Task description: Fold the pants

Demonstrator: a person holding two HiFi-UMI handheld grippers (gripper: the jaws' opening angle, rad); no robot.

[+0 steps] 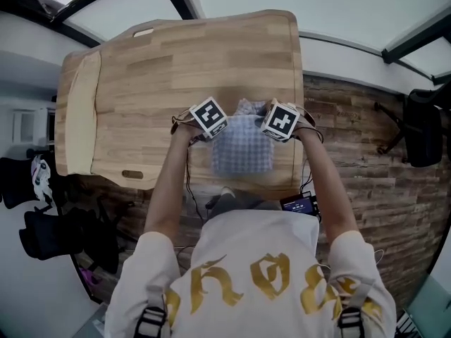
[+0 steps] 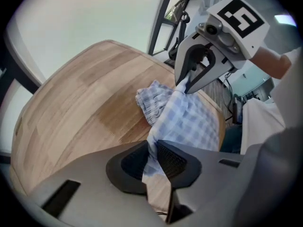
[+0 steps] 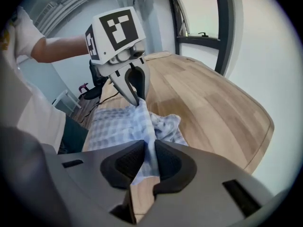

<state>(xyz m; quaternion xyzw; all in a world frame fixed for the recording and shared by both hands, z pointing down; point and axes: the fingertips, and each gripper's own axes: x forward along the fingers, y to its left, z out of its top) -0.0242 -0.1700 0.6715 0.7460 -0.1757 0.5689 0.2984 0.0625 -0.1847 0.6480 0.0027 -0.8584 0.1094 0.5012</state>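
Left gripper (image 2: 152,148) fingers clamped on checked pants (image 2: 189,119), right gripper (image 3: 150,150) likewise, table (image 2: 80,98) beneath

The pants (image 1: 242,146) were of light blue and white checked cloth. They lay near the front edge of the wooden bench (image 1: 176,62), the far part bunched. One raised edge was pinched by the left tool (image 2: 154,161) and the right tool (image 3: 147,163).

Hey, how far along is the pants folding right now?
Early on, it seems. Done: the checked pants are on the wooden table, near its front edge. In hand: the left gripper and right gripper each pinch the cloth, which stretches between them. Left: the far part is bunched, and no neat fold shows yet.
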